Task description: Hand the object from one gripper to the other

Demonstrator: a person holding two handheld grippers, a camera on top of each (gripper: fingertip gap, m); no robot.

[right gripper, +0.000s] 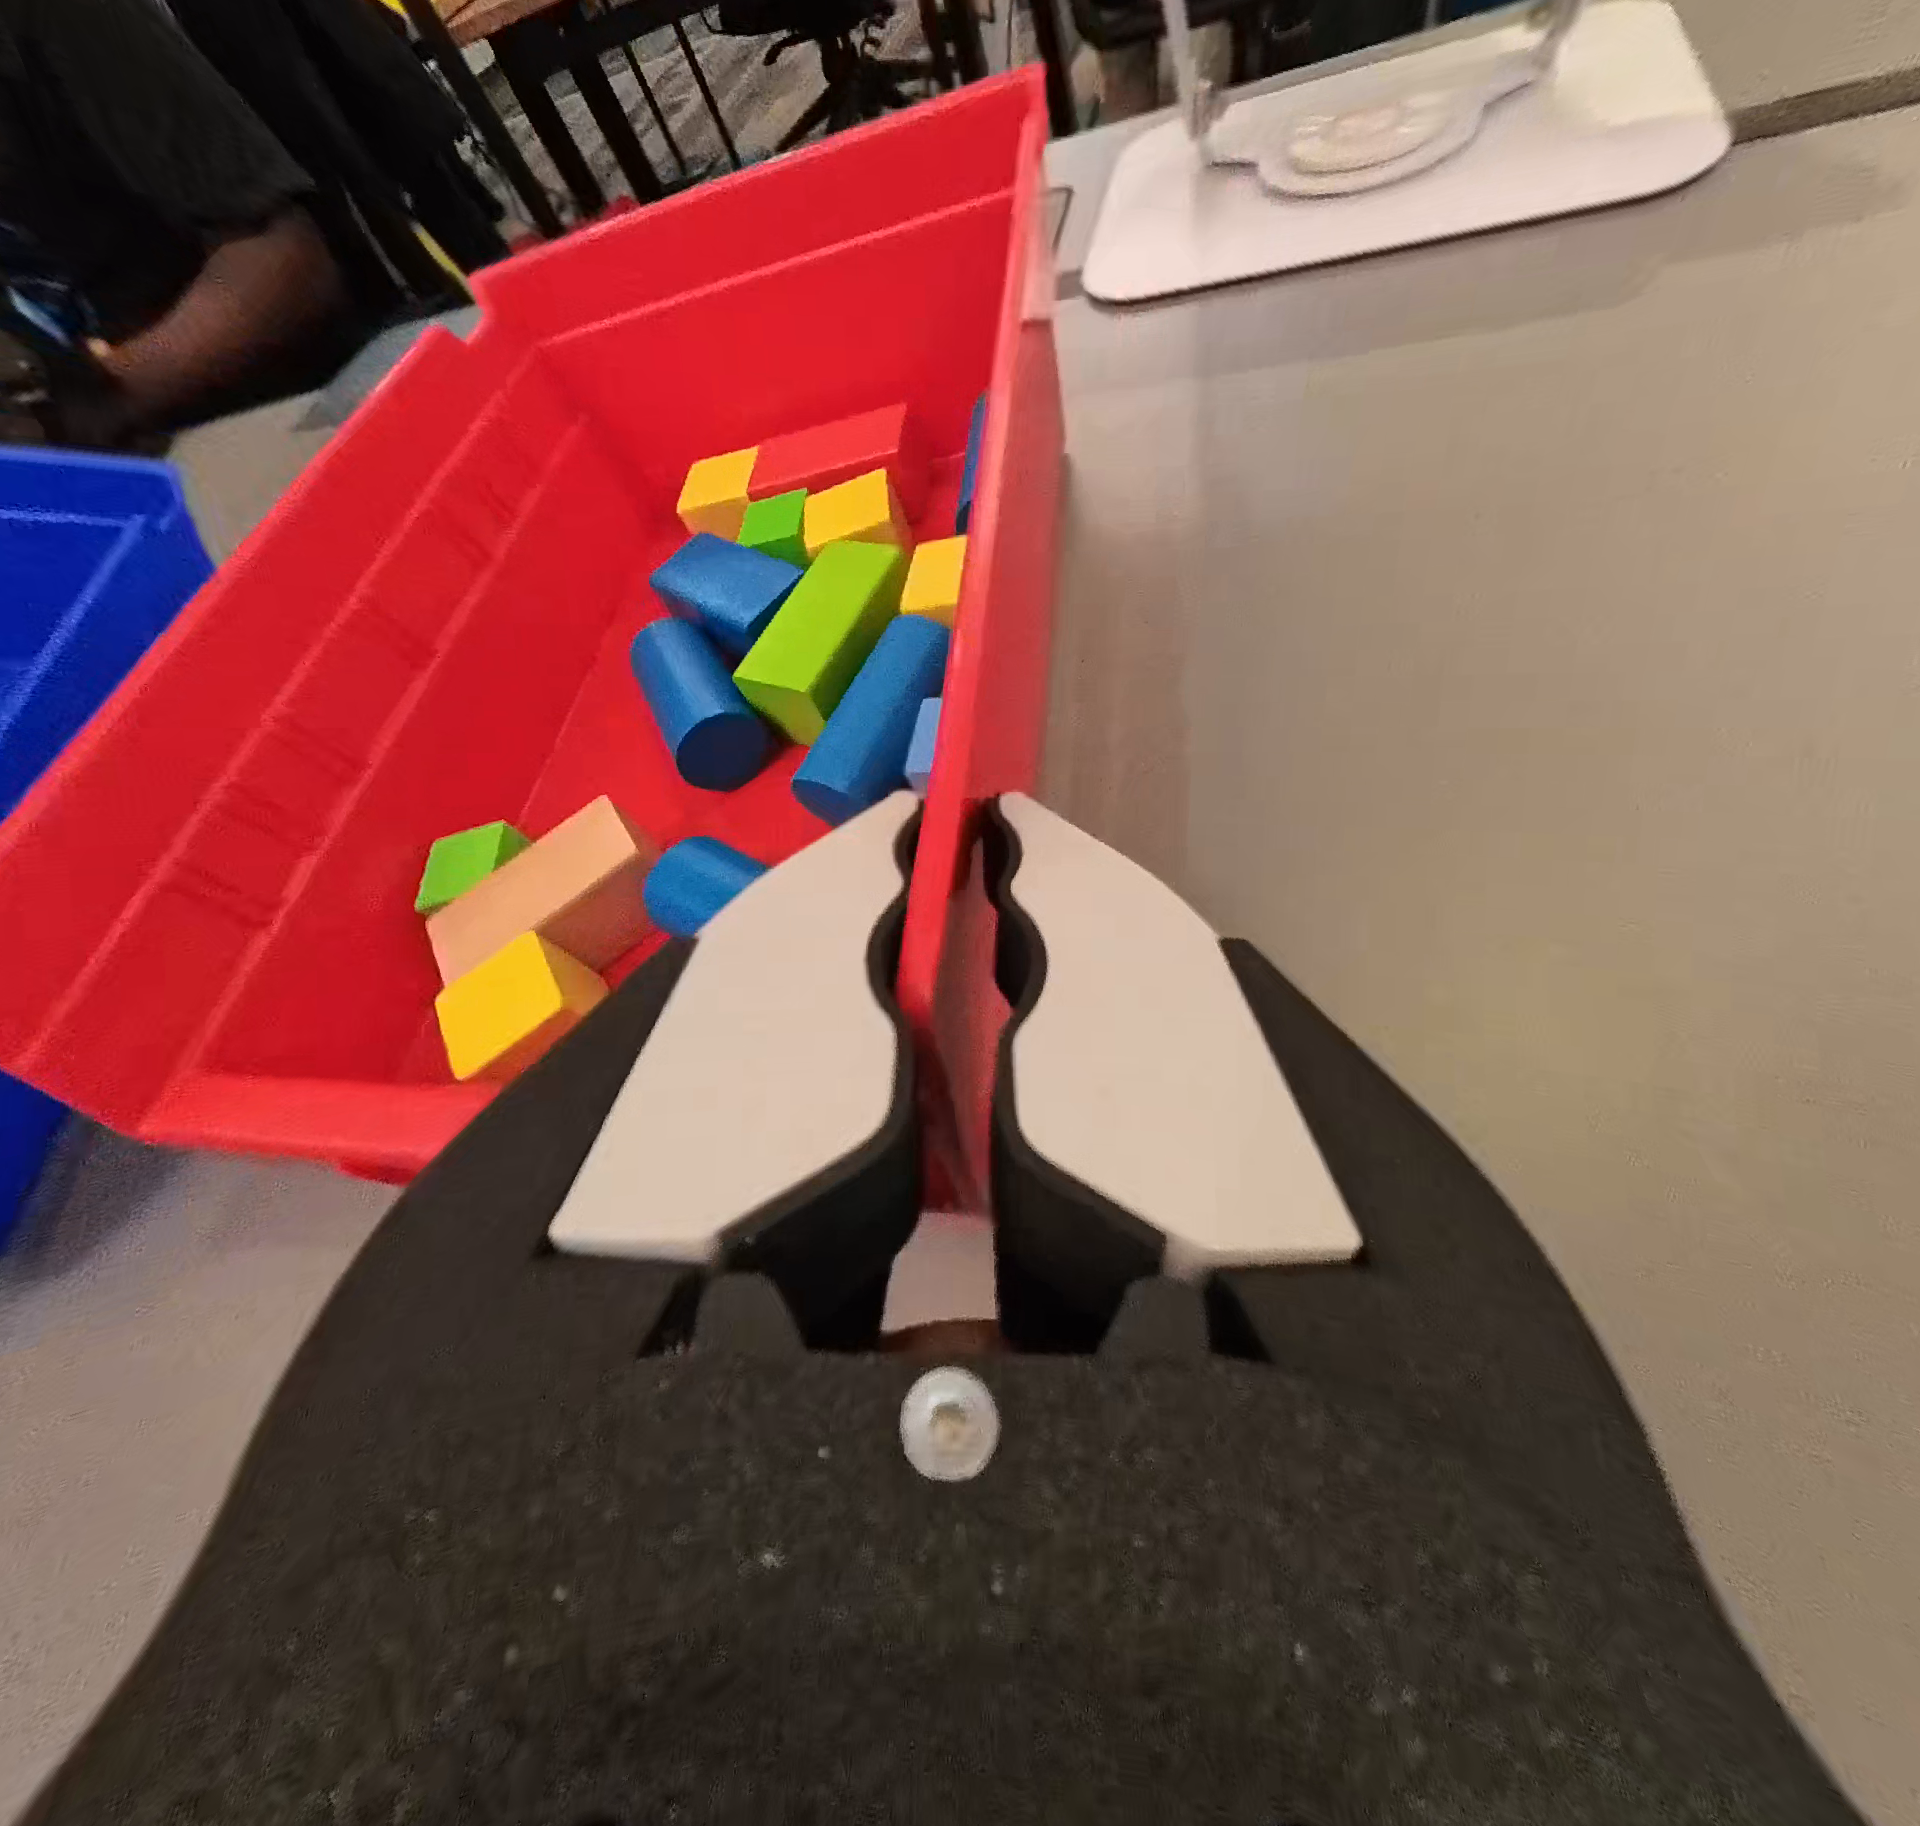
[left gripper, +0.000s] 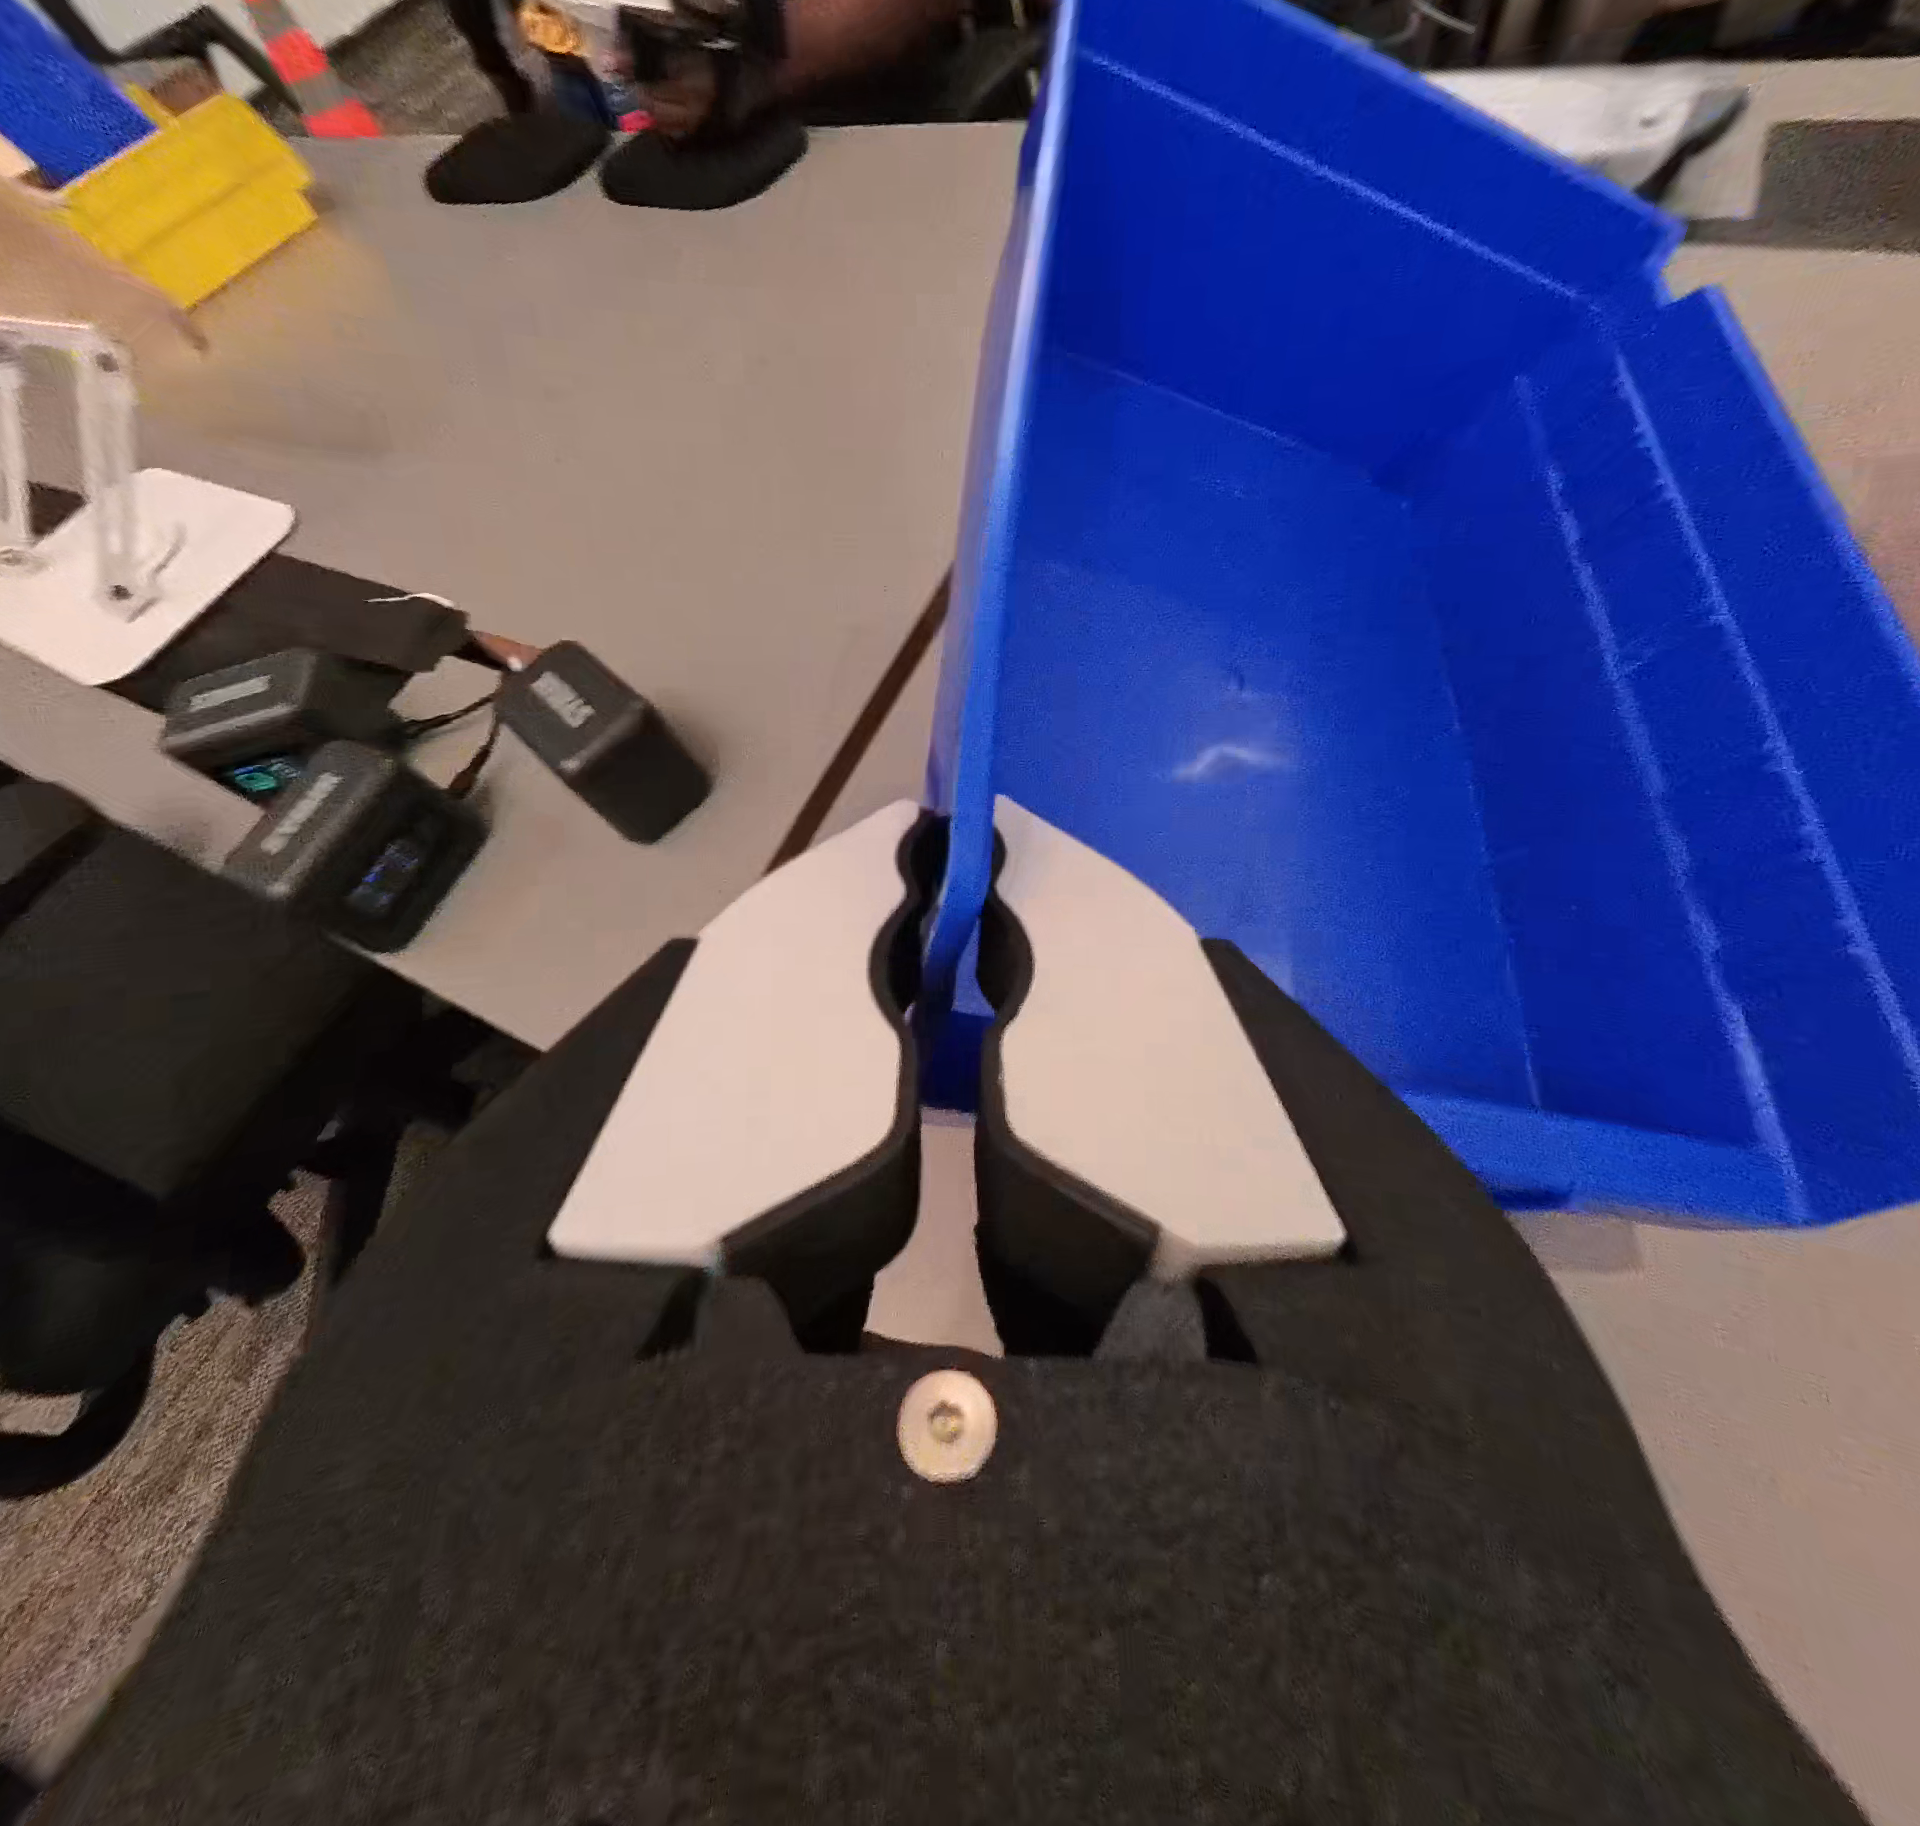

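Blocks (right gripper: 810,633) lie loose inside the red bin (right gripper: 312,737). Right gripper (right gripper: 951,831) is clamped on that bin's side wall. Left gripper (left gripper: 956,831) is clamped on the blue bin (left gripper: 1455,633) wall. Both bins sit on a grey table (right gripper: 1455,737).

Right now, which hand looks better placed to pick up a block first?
The right. Its tool is clamped on the wall of the red bin, where the coloured blocks lie just beside it. The left tool grips the blue bin, which looks empty.
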